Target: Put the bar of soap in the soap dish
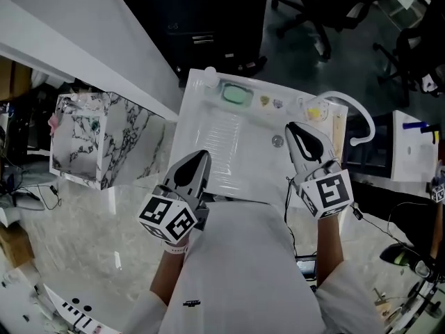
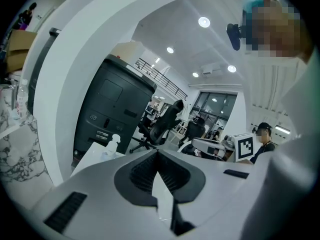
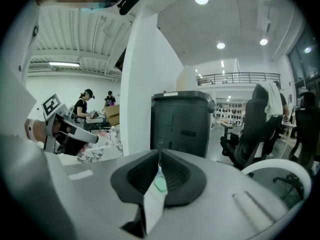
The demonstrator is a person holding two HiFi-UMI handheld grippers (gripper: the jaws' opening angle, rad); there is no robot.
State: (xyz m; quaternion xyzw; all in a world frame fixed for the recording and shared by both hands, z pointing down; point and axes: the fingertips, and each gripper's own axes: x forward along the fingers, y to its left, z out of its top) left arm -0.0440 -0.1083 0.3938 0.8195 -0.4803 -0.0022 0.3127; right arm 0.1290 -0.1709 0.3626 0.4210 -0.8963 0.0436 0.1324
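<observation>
Sitting in the rounded dish [image 1: 224,90]: pale-green soap [image 1: 238,95] (smooth, oval).

Green soap bar [image 1: 237,94], in soap dish [image 1: 223,90]

I run two hand-held grippers of one build: the left gripper [image 1: 202,156] and the right gripper [image 1: 293,126] each have a smooth white shell that tapers to a beak and is lined inside with black ribbed pads [image 2: 142,171]. Behind each sits a white cube printed with black square markers, the left cube [image 1: 168,218] and the right cube [image 1: 327,193]. A thin black cable [image 1: 287,202] trails beside the right one. The person carrying them wears a white top [image 1: 243,270] with long pale sleeves [image 1: 344,291] and a small dark mark [image 1: 191,303] on its front.
</observation>
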